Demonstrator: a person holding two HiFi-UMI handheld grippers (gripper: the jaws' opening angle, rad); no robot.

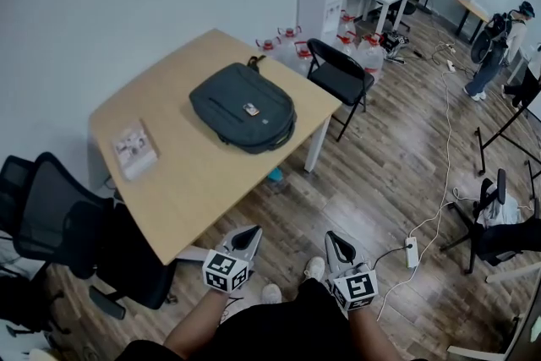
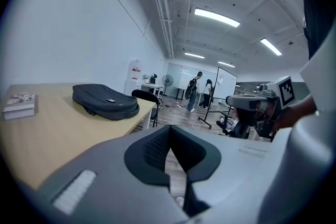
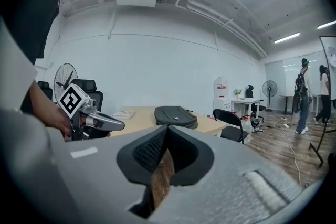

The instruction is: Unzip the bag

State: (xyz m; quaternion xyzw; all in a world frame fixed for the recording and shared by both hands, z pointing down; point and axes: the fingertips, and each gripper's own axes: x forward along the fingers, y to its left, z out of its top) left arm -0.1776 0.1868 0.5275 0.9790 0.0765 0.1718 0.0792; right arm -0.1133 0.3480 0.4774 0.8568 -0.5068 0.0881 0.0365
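Head view: the bag (image 1: 243, 107) lies on the table (image 1: 169, 199), well ahead, handle end farthest; the left gripper (image 1: 251, 234) is nearer. Left gripper view: jaws together, empty, bag ahead-left. Right gripper view: the right gripper (image 3: 167, 135) likewise closed, bag straight ahead

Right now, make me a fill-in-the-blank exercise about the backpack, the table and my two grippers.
1. The left gripper and the right gripper both have their jaws ____.
2. The backpack lies on the table, and ____ gripper touches it.
3. In the head view, the booklet lies to the backpack's ____.
Missing words: shut; neither; left.
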